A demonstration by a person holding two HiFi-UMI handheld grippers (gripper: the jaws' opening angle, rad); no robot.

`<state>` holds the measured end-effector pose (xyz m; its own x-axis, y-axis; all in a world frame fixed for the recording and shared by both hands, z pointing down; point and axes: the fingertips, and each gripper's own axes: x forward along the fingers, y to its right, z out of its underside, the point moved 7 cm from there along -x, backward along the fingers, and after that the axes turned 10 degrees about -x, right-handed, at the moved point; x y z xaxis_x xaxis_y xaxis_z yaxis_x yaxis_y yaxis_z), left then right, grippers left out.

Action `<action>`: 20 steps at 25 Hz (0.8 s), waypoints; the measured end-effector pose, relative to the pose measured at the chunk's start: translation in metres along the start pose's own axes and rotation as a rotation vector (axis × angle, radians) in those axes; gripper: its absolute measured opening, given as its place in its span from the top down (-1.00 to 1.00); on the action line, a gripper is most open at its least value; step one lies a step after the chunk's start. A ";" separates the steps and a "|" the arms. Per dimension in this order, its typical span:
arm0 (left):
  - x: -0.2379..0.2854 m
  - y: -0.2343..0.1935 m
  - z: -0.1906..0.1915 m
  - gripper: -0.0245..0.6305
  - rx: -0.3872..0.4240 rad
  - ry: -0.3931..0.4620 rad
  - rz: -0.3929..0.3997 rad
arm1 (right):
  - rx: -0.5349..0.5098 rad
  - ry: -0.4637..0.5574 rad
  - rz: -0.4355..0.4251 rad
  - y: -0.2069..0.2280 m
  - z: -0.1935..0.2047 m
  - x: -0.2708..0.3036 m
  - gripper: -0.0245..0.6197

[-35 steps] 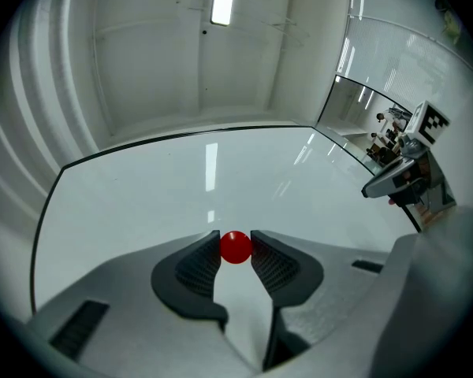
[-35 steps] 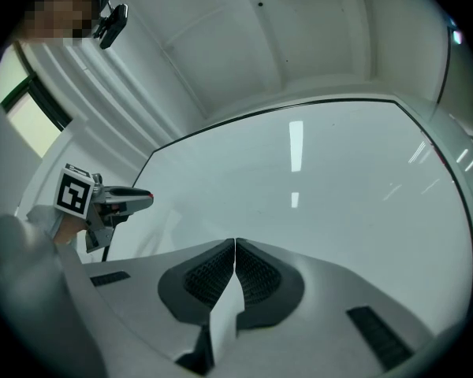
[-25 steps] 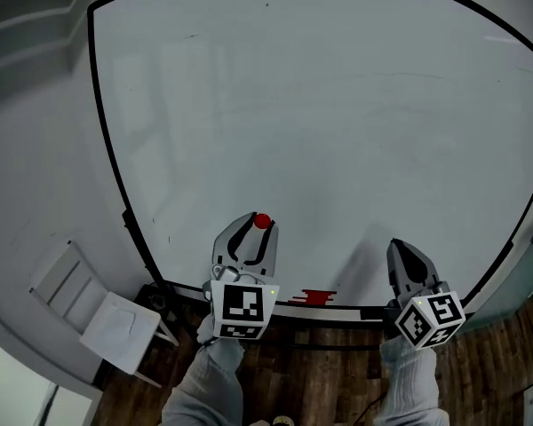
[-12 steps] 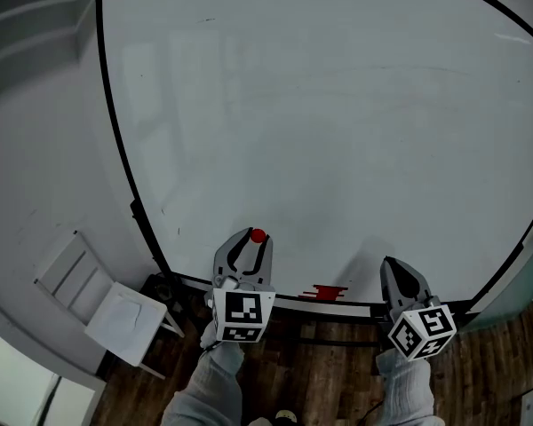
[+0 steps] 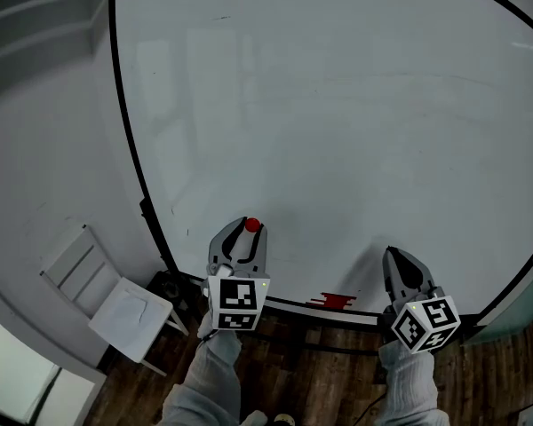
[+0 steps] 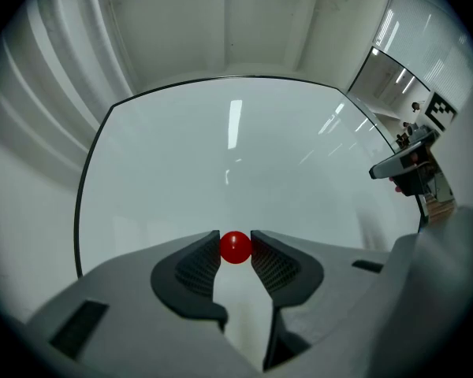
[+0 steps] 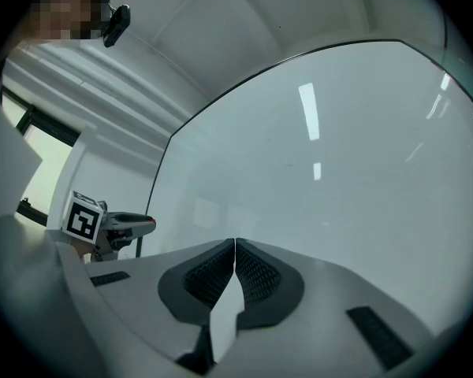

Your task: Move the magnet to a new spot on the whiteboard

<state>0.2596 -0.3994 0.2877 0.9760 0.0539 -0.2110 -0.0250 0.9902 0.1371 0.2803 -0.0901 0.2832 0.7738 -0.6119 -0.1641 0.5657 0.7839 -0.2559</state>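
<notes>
Before the whiteboard (image 5: 338,131), left claw (image 6: 236,252) grips the red magnet (image 6: 236,247); right claw (image 7: 235,262) closed.

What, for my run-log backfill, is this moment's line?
left gripper: shut on red magnet | right gripper: shut, empty | whiteboard: ahead of both grippers

My head view sits high, looks steeply down at whiteboard (image 5: 338,105), left tongs (image 5: 249,230) and right tongs (image 5: 394,256) near bottom edge. Left gripper view, right gripper view ride close behind own jaws, facing board. I see whiteboard in all three; each gripper view catches other tongs.
</notes>
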 end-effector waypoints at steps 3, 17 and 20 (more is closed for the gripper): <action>0.010 -0.008 -0.003 0.55 -0.002 0.014 -0.027 | -0.005 0.012 -0.013 0.003 -0.002 0.009 0.84; 0.045 -0.038 -0.029 0.55 0.044 0.096 -0.118 | -0.019 0.027 -0.034 0.010 -0.004 0.029 0.84; 0.048 -0.038 -0.034 0.55 0.053 0.110 -0.117 | -0.022 0.030 -0.036 0.009 -0.005 0.031 0.84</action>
<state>0.3005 -0.4302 0.2396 0.9421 -0.0446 -0.3325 0.1013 0.9827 0.1553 0.3081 -0.1023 0.2711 0.7437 -0.6430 -0.1830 0.5867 0.7589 -0.2826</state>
